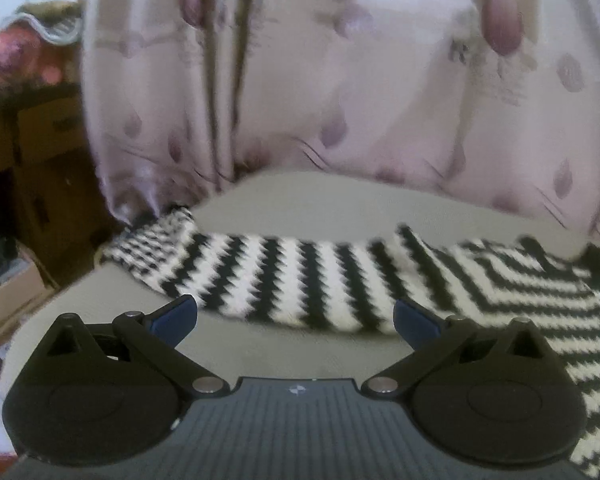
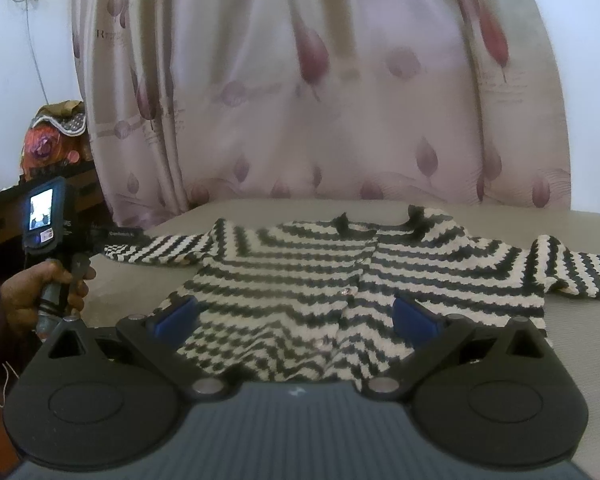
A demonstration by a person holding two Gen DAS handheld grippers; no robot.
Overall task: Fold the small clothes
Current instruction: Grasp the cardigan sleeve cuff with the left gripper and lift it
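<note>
A black-and-white zigzag knit cardigan [image 2: 340, 276] is lying spread flat, sleeves out; left gripper [image 1: 295, 318] and right gripper [image 2: 295, 316] are hovering released.

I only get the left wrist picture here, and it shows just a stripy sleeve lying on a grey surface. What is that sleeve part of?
Observer: The right wrist view shows a whole small striped cardigan spread flat on the grey surface, buttons down its front.
Operator: Is the other sleeve stretched out too?
Observer: Yes, the other sleeve lies out to the side on the right of that view.
Operator: Where is the left gripper from there?
Observer: A hand holds its handle at the left edge, by the sleeve you see.
Operator: And the right gripper?
Observer: The right gripper is open in front of the cardigan's hem, holding nothing.
</note>
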